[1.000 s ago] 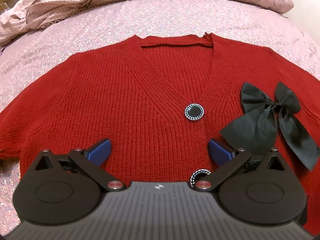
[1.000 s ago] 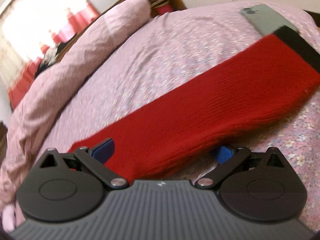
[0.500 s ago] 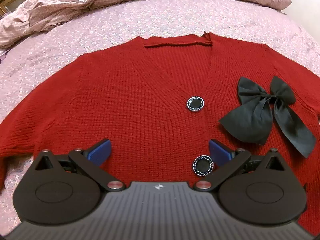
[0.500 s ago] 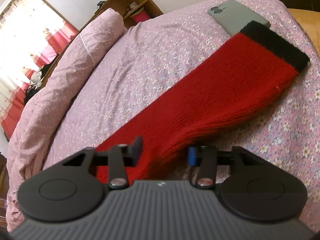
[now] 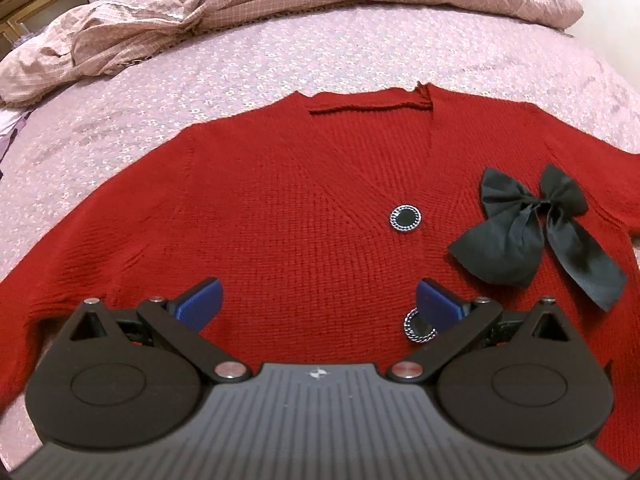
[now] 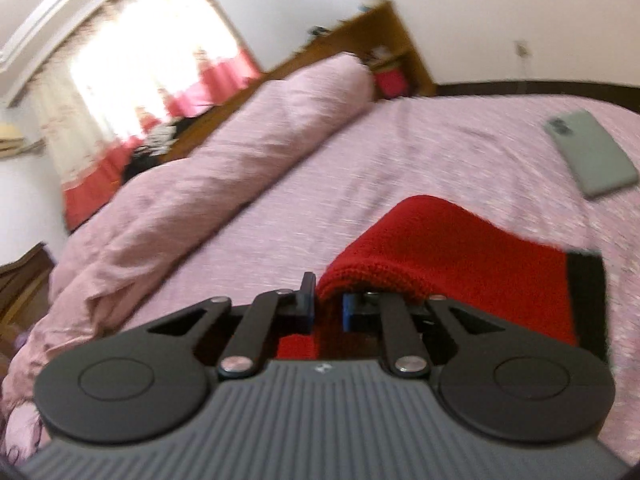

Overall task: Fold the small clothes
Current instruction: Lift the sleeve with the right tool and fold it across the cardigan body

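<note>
The right hand-held gripper [image 6: 327,306] was closing, its pads pinching the red sleeve [image 6: 460,256], which was draped up off the bed [image 6: 400,152]. The left hand-held gripper [image 5: 318,304] was held wide open, empty, over the cardigan [image 5: 280,200] spread flat on the bed. The sleeve is best carried across the body, clear of the bow [image 5: 532,236].

Cardigan [image 5: 280,208] flat on bedspread [image 5: 280,52], bow [image 5: 528,236] right of its button [image 5: 405,219], duvet [image 5: 240,4] behind.
</note>
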